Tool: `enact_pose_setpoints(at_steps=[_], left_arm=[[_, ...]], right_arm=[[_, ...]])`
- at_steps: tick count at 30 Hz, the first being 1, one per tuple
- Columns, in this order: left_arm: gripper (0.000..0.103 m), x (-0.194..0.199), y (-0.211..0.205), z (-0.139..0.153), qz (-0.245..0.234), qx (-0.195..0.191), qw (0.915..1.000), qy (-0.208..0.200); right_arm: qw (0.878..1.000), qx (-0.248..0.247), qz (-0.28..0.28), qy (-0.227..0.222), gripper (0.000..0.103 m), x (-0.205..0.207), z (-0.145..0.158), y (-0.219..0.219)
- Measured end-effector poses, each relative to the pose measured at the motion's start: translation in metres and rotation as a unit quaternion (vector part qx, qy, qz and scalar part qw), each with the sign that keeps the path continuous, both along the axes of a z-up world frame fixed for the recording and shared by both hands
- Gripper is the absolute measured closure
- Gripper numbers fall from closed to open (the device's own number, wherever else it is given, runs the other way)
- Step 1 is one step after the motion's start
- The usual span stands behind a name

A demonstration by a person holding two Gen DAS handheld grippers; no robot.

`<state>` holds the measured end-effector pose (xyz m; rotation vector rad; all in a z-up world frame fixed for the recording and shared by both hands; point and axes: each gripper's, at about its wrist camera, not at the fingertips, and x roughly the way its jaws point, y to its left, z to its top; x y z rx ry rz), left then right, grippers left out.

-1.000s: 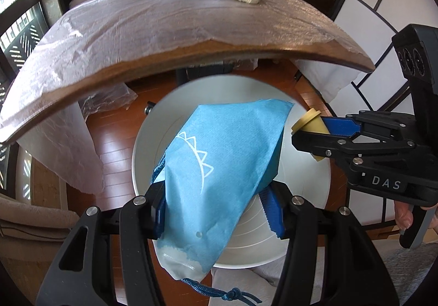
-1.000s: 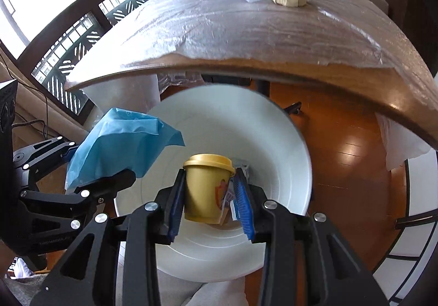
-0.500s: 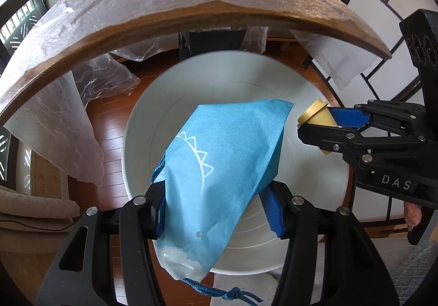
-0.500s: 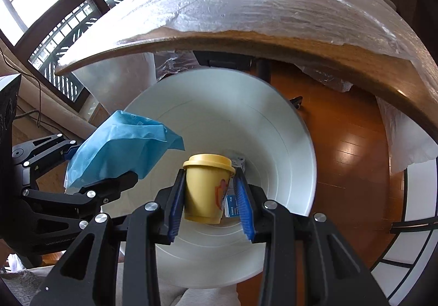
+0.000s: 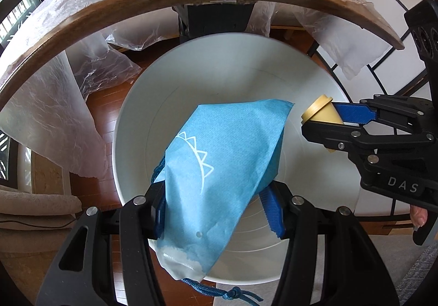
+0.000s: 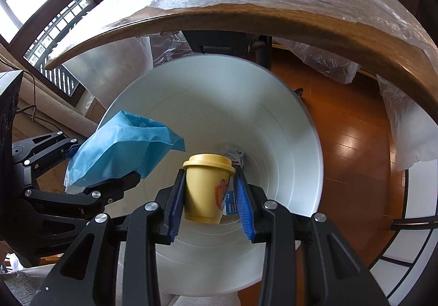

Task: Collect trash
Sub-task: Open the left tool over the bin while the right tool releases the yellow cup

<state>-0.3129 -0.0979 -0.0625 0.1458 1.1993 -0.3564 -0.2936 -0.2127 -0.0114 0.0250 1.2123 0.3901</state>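
My left gripper (image 5: 216, 212) clamps a limp, light blue bag (image 5: 221, 160) mid-frame over the white bin (image 6: 287, 119); my right gripper (image 6: 210, 196) pinches a stiff, crushable yellow cup (image 6: 205, 188) by its sides, lower centre.

Left gripper (image 5: 216, 212): black frame, silver screws, ridged blue pads; right gripper (image 6: 209, 202) matches, with white "DAS" lettering on its side.
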Motion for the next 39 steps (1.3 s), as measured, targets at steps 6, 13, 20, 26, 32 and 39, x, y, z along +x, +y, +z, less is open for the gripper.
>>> enact_pose_setpoints(at_steps=[6, 13, 20, 26, 32, 39], left_arm=[[0.046, 0.005, 0.003, -0.003, 0.003, 0.005, 1.0, 0.003], [0.046, 0.008, 0.006, -0.003, 0.002, 0.008, 1.0, 0.003], [0.046, 0.008, 0.005, -0.003, 0.0, 0.009, 0.9999, 0.005], [0.046, 0.009, 0.006, -0.002, -0.004, 0.01, 0.9999, 0.005], [0.044, 0.01, 0.007, -0.001, -0.004, 0.008, 0.9999, 0.004], [0.036, 0.01, 0.008, 0.002, -0.005, 0.009, 1.0, 0.001]], right_arm=[[1.0, -0.002, -0.001, 0.0, 0.068, 0.002, -0.001, 0.004], [1.0, -0.005, -0.002, 0.0, 0.068, 0.002, -0.001, 0.005], [1.0, -0.007, -0.008, 0.002, 0.068, 0.004, -0.002, 0.005], [1.0, -0.01, -0.012, 0.004, 0.068, 0.005, -0.004, 0.004], [1.0, -0.014, -0.015, 0.003, 0.068, 0.005, -0.004, 0.004], [1.0, -0.016, -0.015, 0.0, 0.067, 0.003, -0.002, 0.004]])
